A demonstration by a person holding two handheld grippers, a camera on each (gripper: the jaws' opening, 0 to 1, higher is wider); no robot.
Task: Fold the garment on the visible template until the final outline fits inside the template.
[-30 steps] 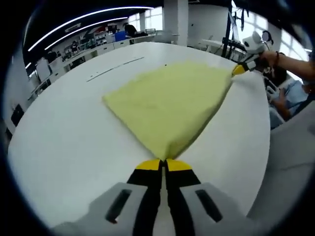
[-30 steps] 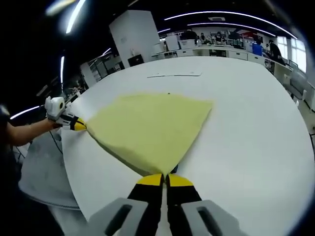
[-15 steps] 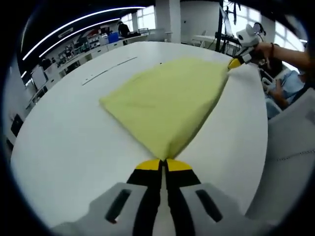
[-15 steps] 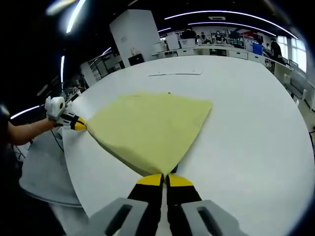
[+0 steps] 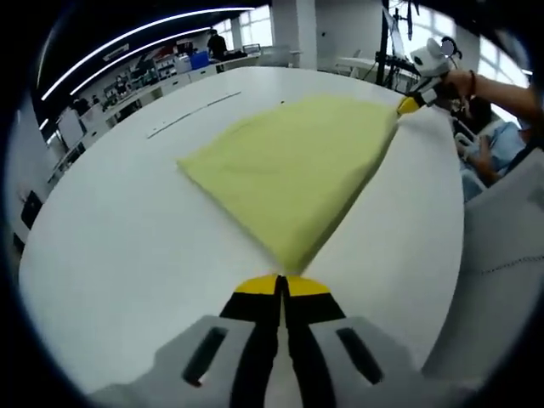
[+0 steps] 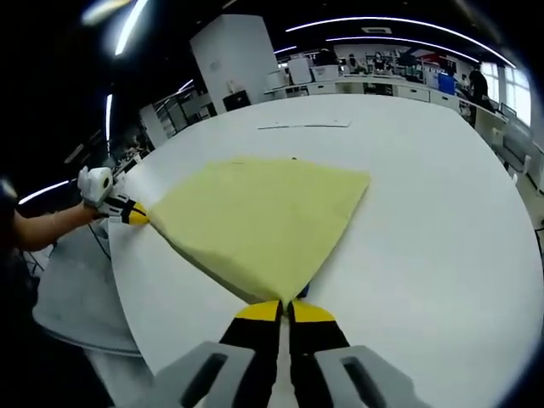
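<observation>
Garment [image 5: 293, 174] flat on counter [image 5: 127, 246], left claw [image 5: 281, 286] and right claw [image 6: 284, 311] each clamped on a near corner; best to lift evenly, fold forward, keeping edge taut

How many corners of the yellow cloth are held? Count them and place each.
2. The left gripper pinches one near corner of the yellow cloth; the right gripper pinches the other. The far corners lie free on the table.
</observation>
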